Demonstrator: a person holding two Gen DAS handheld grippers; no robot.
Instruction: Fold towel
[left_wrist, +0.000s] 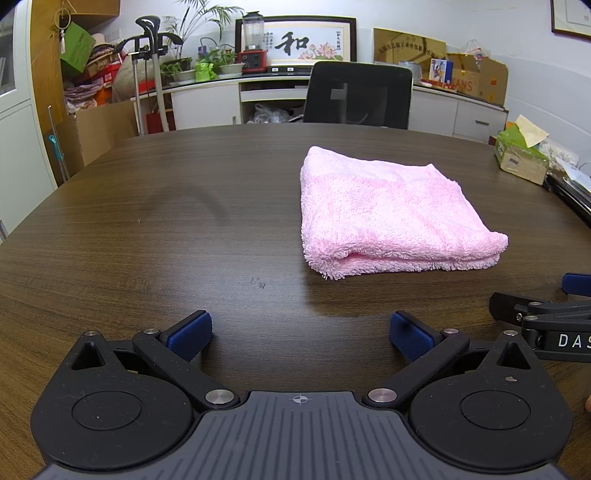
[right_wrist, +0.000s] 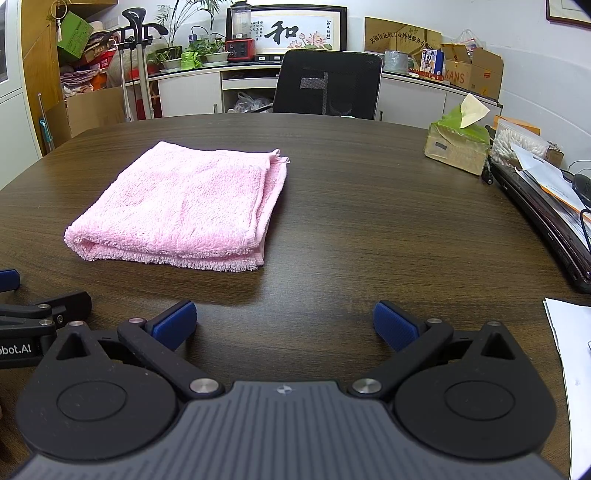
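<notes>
A pink fluffy towel (left_wrist: 391, 214) lies folded into a thick square on the dark wooden table (left_wrist: 166, 221). It also shows in the right wrist view (right_wrist: 181, 206), with its layered edges toward me. My left gripper (left_wrist: 301, 334) is open and empty, low over the table, near and to the left of the towel. My right gripper (right_wrist: 284, 326) is open and empty, near and to the right of the towel. Each gripper shows at the edge of the other's view, the right one (left_wrist: 546, 325) and the left one (right_wrist: 33, 314). Neither touches the towel.
A black office chair (left_wrist: 358, 96) stands at the far edge. A green tissue box (right_wrist: 458, 144), a bag of cotton swabs (right_wrist: 517, 144), a dark laptop with papers (right_wrist: 546, 218) and a white sheet (right_wrist: 572, 339) lie on the right side. Cabinets and clutter line the back wall.
</notes>
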